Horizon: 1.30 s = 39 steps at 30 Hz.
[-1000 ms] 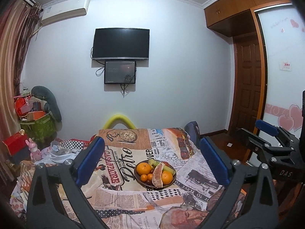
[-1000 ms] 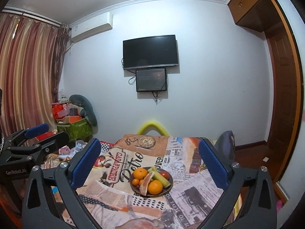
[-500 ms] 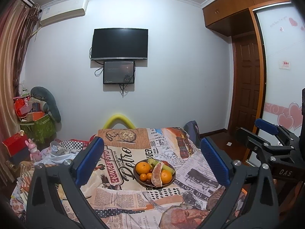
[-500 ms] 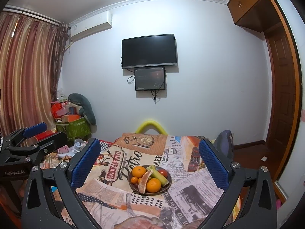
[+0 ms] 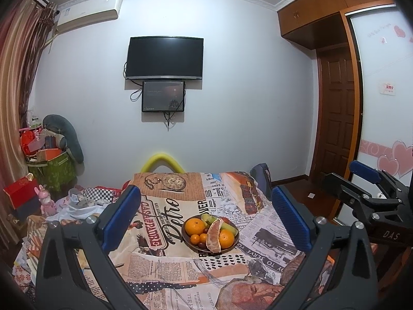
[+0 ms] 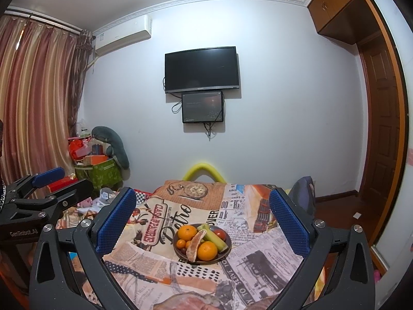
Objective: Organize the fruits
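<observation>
A dark bowl sits on a table covered with a newspaper-print cloth. It holds oranges, small mandarins, a peeled pomelo wedge, green pieces and a red fruit. My left gripper is open and empty, held above the near side of the table, bowl framed between its blue pads. My right gripper is likewise open and empty. Each gripper shows at the other view's edge.
A yellow chair back stands at the table's far end, and a blue chair at its right. Boxes, a green bin and clutter fill the left corner. A TV hangs on the wall. A wooden door is right.
Both grippers drifted slightly; the bowl sits a little lower and nearer in the right wrist view. Both grippers stay open and nothing on the table moved.
</observation>
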Tool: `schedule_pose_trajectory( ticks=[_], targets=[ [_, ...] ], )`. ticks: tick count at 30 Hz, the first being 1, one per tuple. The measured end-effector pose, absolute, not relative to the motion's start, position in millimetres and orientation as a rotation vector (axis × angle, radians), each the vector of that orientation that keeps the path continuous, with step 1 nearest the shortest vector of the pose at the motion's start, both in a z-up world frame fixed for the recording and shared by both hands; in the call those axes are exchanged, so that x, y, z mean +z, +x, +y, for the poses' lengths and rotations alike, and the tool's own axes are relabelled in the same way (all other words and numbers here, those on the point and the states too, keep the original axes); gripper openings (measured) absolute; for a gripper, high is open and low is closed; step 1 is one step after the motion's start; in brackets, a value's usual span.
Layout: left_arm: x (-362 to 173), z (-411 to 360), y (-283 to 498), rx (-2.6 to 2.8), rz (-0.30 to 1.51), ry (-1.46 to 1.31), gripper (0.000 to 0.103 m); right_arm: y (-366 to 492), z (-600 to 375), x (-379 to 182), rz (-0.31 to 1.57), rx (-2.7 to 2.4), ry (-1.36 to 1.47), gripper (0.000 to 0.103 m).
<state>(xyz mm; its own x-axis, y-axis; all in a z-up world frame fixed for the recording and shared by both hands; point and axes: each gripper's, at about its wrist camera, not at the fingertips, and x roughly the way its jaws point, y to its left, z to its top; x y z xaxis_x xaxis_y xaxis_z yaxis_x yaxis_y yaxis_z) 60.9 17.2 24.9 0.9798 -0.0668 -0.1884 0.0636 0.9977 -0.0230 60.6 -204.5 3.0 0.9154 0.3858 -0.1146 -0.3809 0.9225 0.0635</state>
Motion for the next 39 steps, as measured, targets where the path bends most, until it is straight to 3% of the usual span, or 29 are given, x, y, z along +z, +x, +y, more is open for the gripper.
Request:
schedule_pose_trajectory(
  ticks=[39],
  targets=[
    [19.4,16.9,65.6,-0.08,0.206,-0.014,0.103,64.8,-202.2,5.0,0.136,0.385,0.027,0.103]
  ],
)
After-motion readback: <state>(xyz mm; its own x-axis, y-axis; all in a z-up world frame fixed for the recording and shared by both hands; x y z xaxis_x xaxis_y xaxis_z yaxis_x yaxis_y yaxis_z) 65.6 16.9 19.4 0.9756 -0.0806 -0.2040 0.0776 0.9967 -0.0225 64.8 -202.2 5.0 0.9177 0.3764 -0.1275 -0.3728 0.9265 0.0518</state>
